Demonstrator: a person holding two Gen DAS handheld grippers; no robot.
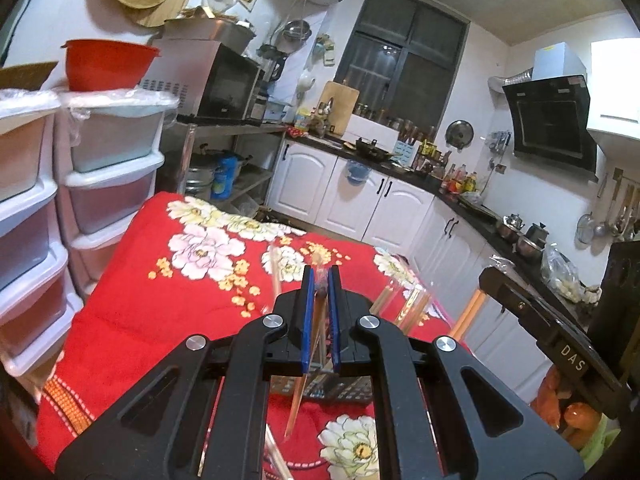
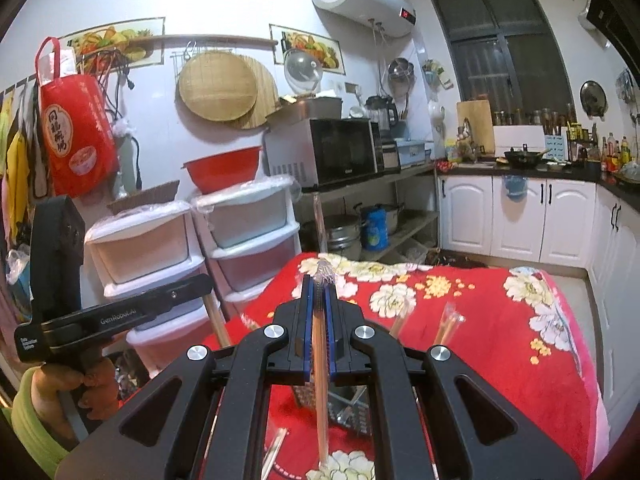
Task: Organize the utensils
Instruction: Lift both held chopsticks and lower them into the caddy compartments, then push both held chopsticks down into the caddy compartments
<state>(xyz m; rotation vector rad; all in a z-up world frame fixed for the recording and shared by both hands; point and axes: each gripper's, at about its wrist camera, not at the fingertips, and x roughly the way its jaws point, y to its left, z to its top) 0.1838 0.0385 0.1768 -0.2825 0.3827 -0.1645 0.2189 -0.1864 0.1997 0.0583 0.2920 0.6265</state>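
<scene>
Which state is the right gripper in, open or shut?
Shut. In the right wrist view, the right gripper has its blue-edged jaws closed tight on a plastic-wrapped pair of chopsticks, which runs between them above the red floral cloth.

My right gripper (image 2: 320, 296) sits at six o'clock, blue pads (image 2: 307, 320) pinched on a plastic-wrapped pair of chopsticks (image 2: 320, 360) that runs straight down between them. Beneath it I see a metal mesh holder (image 2: 352, 412) on the red floral cloth (image 2: 500, 340), with more wrapped chopsticks (image 2: 450, 326) standing at four o'clock. At eight o'clock, my left gripper (image 2: 120, 314) is visible from the side, jaw state unclear.
</scene>
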